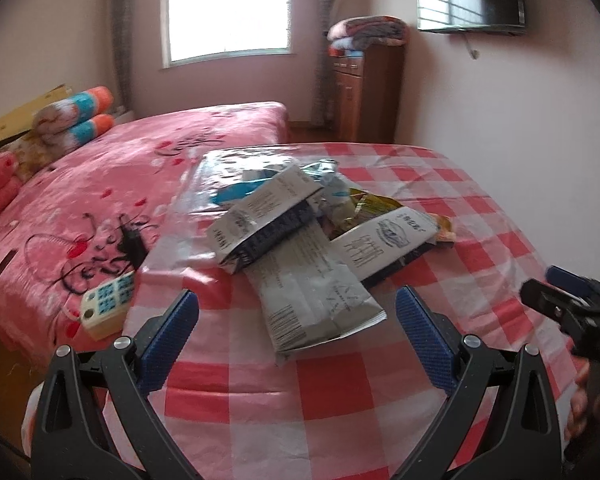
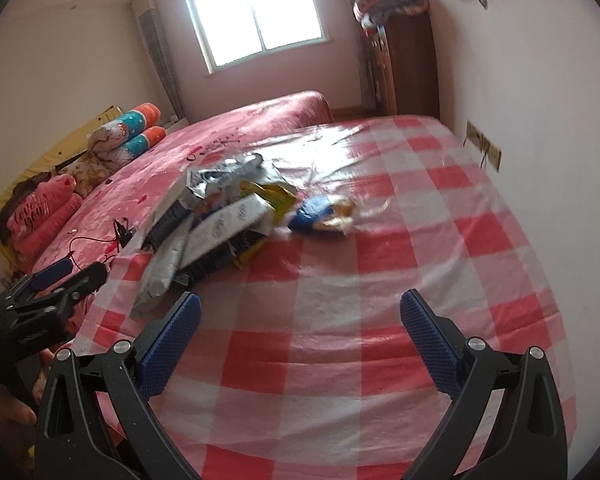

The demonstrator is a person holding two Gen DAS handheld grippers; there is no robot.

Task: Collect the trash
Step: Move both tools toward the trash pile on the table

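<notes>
A heap of empty snack wrappers (image 1: 300, 240) lies on a table with a red-and-white checked cloth (image 1: 340, 400). Grey-white packets lie on top, a yellow wrapper (image 1: 376, 202) behind them. A clear plastic bag (image 1: 220, 184) lies flat at the heap's far left. My left gripper (image 1: 296, 320) is open, just short of the nearest grey packet (image 1: 320, 304). In the right wrist view the heap (image 2: 216, 224) is ahead to the left, with a blue-and-gold wrapper (image 2: 324, 212) lying apart to its right. My right gripper (image 2: 300, 320) is open and empty above the cloth (image 2: 340, 360).
A bed with a pink cover (image 1: 100, 184) stands left of the table, with rolled quilts (image 1: 72, 120), a remote control (image 1: 108, 304) and a cable (image 2: 100, 240) on it. A wooden cabinet (image 1: 364, 92) stands at the far wall. The wall (image 2: 540, 100) runs along the table's right side.
</notes>
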